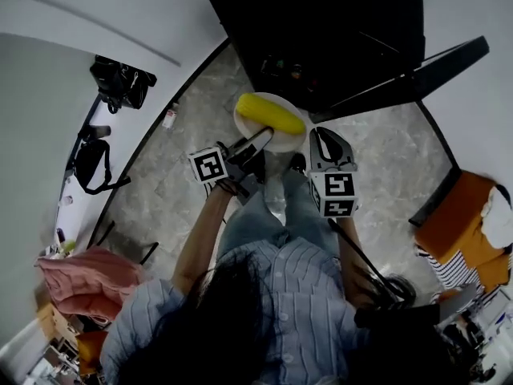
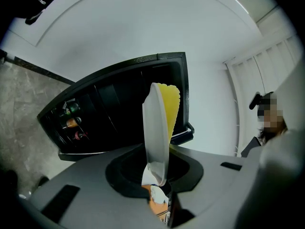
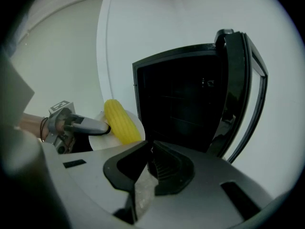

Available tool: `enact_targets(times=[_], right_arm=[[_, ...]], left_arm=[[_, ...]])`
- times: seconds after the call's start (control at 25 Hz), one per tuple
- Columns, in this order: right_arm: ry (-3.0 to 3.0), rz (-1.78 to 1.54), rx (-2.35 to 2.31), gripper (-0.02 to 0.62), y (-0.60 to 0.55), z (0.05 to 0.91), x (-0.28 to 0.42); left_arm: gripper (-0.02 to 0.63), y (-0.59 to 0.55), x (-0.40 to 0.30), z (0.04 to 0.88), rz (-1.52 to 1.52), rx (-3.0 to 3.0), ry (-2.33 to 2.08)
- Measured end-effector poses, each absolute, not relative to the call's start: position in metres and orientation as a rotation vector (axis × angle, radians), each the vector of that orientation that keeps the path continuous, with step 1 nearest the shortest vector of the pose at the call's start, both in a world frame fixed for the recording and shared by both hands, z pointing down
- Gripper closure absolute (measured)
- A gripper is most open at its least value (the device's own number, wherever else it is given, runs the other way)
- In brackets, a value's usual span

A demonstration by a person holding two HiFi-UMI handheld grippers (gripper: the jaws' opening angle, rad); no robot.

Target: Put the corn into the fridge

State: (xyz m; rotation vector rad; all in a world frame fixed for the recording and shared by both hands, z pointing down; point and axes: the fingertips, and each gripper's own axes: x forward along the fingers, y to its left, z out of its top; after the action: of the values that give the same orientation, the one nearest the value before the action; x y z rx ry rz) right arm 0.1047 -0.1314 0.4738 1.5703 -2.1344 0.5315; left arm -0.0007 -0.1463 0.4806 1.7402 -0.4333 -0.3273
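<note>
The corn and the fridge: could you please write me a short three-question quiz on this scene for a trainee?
1. True or false: the corn lies on a white plate.
2. Which gripper is clamped on the plate's rim? A: the left gripper. B: the right gripper.
3. Fill in: the fridge has its door standing ____.
Key: 1 true; 2 A; 3 open.
</note>
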Motion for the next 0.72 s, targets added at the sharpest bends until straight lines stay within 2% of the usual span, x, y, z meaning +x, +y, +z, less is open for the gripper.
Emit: enact_targets(times=[0.72], right_arm=[[-2.153,0.543,1.541,0.558,-0.178,0.542,0.126]], left_arm=[[0.545,-0.232,0.024,0.553,-0.286,1.791,-0.450]])
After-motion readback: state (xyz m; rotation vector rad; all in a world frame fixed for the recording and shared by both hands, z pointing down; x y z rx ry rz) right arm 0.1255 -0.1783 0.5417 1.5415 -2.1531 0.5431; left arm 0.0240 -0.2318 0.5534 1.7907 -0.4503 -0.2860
